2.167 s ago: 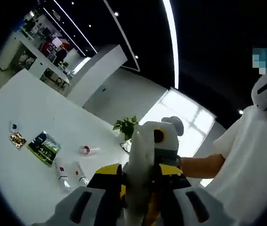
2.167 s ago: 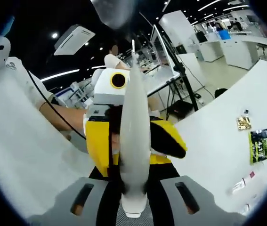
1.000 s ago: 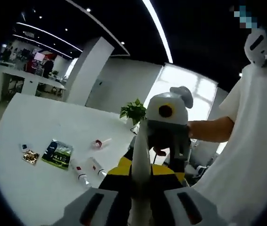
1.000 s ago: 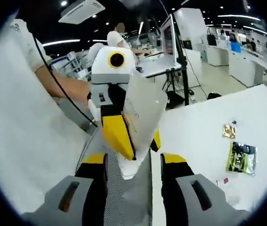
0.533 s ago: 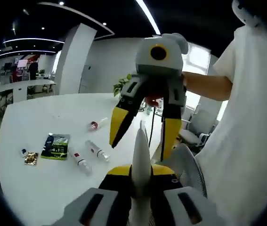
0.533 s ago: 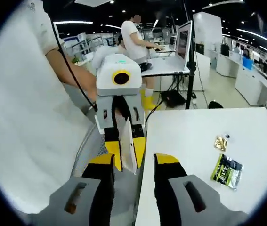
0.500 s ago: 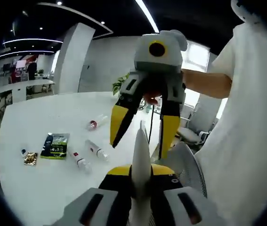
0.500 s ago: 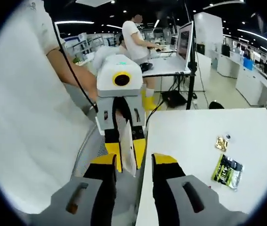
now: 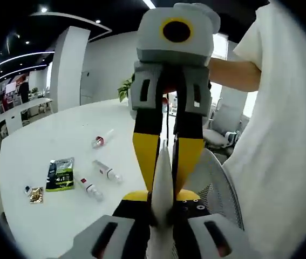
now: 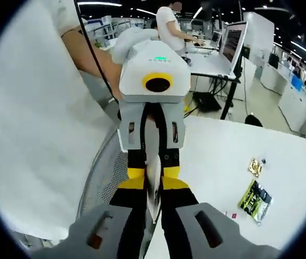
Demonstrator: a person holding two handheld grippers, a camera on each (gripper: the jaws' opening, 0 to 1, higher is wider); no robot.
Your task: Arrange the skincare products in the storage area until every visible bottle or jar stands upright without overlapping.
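A white skincare tube (image 9: 162, 175) stands edge-on in the air, away from the table, with my left gripper (image 9: 162, 204) shut on its lower part. My right gripper (image 9: 166, 162) reaches in from above, and its yellow fingers (image 9: 144, 154) press close on both sides of the tube's flat end. In the right gripper view the same tube (image 10: 153, 191) shows as a thin white strip between my right gripper (image 10: 153, 202) and the facing left gripper (image 10: 153, 170). Three more small tubes lie flat on the white table (image 9: 61, 135): one red-capped (image 9: 103, 138) and two side by side (image 9: 108, 171) (image 9: 90, 189).
A green packet (image 9: 61, 174) and a small gold item (image 9: 35, 195) lie near the tubes; both also show in the right gripper view (image 10: 255, 200) (image 10: 256, 166). A mesh chair (image 9: 217, 186) stands under the grippers beside the table edge. A person's white shirt (image 9: 282, 135) fills the right.
My right gripper's fingers, spread wide half a second ago, have closed in onto the tube's tip. Both grippers have drawn closer together, and the left keeps its hold.
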